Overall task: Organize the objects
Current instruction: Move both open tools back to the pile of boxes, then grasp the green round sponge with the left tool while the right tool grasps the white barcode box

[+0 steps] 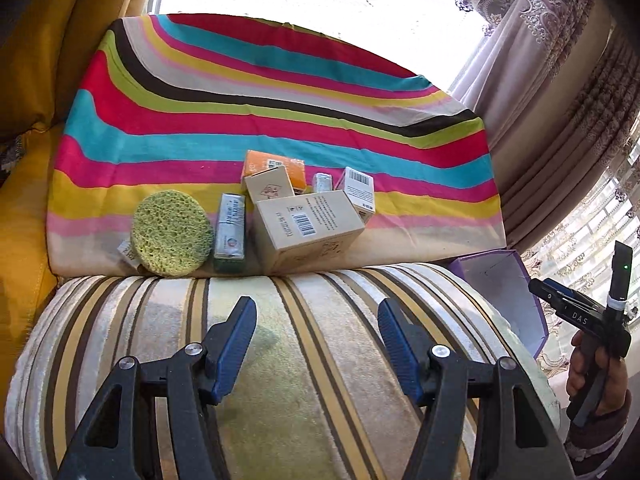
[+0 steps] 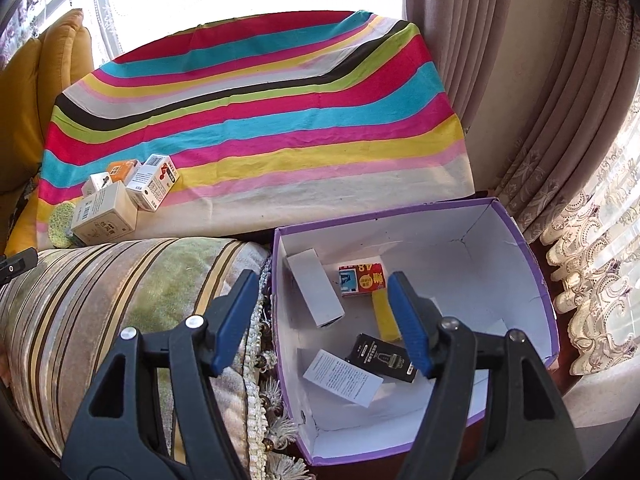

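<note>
The loose items still to be sorted sit bunched on the rainbow-striped cloth, hard against the striped bolster: a round green sponge, a slim silver box, a large beige carton, a smaller beige box, an orange box behind it and a white barcoded box. They look gathered there as a pickup pile, within reach of either hand. The purple bin stands just beside the bolster's end, apparently the collecting place; it already holds a white box, a red packet, a yellow piece, a black carton and a printed leaflet.

The left gripper hovers over the bolster with jaws spread wide and nothing between them. The right gripper hangs above the bin's mouth, likewise spread and empty, which suits a fresh drop or a pause.

The sponge partly covers a small label, a further silver item behind the carton is barely visible, and the yellow piece is half hidden by a gripper finger, so what it is cannot be told
</note>
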A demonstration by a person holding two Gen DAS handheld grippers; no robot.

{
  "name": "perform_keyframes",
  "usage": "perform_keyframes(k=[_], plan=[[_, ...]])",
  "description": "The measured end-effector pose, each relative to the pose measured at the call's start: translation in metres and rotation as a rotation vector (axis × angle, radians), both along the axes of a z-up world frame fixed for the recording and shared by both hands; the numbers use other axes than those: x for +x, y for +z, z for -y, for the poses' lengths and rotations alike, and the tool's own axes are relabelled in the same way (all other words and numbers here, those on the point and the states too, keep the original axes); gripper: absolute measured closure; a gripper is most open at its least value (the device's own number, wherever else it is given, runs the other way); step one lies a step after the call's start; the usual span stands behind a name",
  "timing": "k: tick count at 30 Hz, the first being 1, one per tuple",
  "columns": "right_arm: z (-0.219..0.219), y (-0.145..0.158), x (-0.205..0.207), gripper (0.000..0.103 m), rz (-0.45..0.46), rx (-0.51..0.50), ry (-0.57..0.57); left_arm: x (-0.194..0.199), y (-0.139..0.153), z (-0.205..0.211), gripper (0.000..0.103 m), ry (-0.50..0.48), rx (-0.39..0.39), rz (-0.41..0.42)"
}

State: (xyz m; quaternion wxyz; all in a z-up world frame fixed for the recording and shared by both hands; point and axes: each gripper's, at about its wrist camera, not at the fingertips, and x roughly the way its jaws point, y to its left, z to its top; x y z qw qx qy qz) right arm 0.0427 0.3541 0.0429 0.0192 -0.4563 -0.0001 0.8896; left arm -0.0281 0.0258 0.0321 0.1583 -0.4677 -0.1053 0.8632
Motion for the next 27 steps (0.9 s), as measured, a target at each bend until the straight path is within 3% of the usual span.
perform_keyframes(k=[9,15,27], plan=[[0.022,-0.007,-0.008,0.031,0.022,-0.004,0.06,-0.007,-0.005,0.039,0.03,0.071,-0.123,0.018],[0.036,-0.011,-0.015,0.031,0.039,-0.012,0.094,-0.018,-0.009,0.043,0.023,0.059,-0.227,0.037],[0.062,-0.017,-0.037,0.03,0.065,-0.036,0.152,-0.056,-0.037,0.037,0.022,-0.005,-0.393,0.143]])
